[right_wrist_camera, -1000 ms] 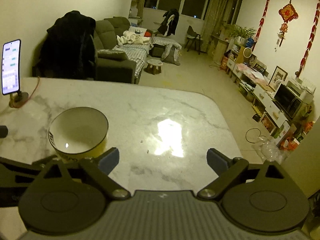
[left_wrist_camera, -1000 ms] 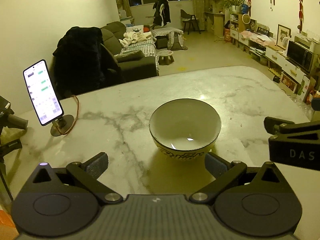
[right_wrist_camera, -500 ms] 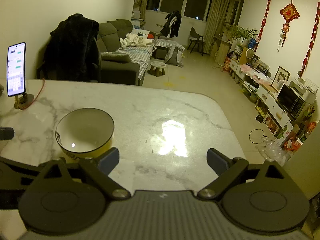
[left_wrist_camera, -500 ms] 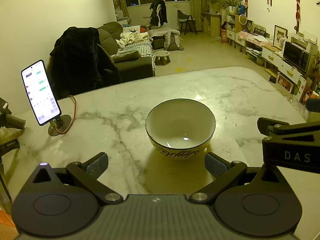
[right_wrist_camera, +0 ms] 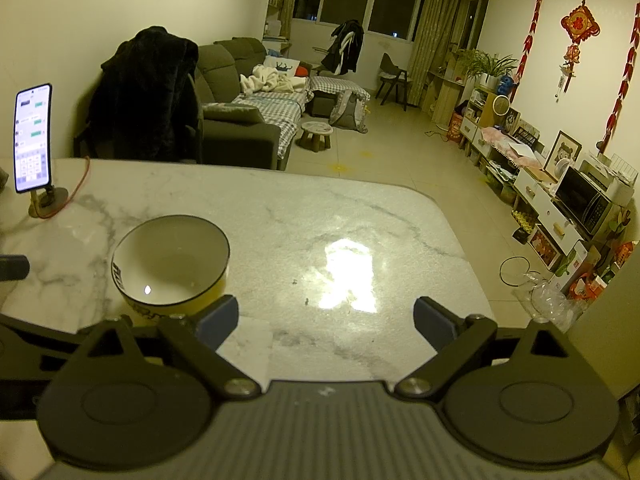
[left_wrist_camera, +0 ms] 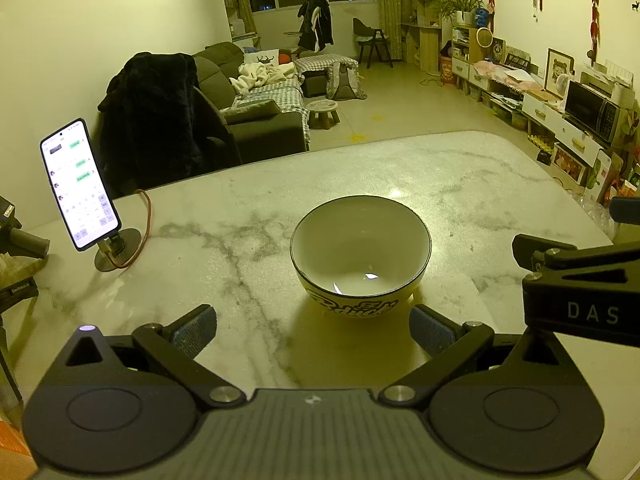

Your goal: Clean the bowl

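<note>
A white bowl (left_wrist_camera: 360,252) with a dark rim, a yellow outside and black lettering stands upright on the marble table (left_wrist_camera: 240,216). Its inside looks bare and glossy. My left gripper (left_wrist_camera: 313,326) is open, just short of the bowl, with the bowl ahead of its right finger. In the right wrist view the same bowl (right_wrist_camera: 170,260) sits at the left, beyond the left finger of my open right gripper (right_wrist_camera: 325,320). A thin white sheet, maybe a tissue (right_wrist_camera: 250,346), lies flat on the table beside the bowl, also seen as tissue (left_wrist_camera: 460,294). The right gripper's body (left_wrist_camera: 580,288) shows at the right edge.
A lit phone on a round stand (left_wrist_camera: 80,188) with an orange cable stands at the table's left. A tripod-like device (left_wrist_camera: 16,248) sits at the far left edge. Beyond the table are a chair draped with a dark coat (left_wrist_camera: 156,116), a sofa and shelving.
Both grippers have drawn back and risen slightly, so the bowl sits a little farther off. The white sheet beside the bowl has come into view. Both stay open.
</note>
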The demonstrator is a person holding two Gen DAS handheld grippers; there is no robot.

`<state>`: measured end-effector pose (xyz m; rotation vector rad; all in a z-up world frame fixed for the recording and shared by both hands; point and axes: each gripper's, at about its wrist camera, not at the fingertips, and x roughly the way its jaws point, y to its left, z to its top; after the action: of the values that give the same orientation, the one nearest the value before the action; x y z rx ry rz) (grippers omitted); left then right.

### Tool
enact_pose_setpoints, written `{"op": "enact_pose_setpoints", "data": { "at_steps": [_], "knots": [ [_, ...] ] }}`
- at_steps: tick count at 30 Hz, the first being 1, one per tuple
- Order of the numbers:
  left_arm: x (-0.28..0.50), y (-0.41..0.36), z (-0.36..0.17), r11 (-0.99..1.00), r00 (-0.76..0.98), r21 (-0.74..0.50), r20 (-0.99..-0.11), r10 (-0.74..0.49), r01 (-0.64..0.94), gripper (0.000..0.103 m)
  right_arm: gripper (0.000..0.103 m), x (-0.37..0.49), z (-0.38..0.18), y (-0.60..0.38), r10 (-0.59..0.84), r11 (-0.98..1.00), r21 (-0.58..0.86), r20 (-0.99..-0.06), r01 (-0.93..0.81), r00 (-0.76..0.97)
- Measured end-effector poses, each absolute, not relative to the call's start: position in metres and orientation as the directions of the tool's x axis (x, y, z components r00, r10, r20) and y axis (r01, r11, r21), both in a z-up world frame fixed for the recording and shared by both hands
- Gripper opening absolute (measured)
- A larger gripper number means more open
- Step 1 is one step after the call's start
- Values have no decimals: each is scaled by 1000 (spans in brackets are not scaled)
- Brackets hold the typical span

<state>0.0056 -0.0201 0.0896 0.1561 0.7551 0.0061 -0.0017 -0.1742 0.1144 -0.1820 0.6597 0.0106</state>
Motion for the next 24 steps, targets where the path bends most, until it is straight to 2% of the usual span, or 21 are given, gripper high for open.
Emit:
{"op": "enact_pose_setpoints", "data": {
  "at_steps": [24],
  "knots": [
    [10,-16,84,989,714,134,-699,53,57,102,96,2,109,-172,-45,984,-164,-625,-74,779]
  ]
}}
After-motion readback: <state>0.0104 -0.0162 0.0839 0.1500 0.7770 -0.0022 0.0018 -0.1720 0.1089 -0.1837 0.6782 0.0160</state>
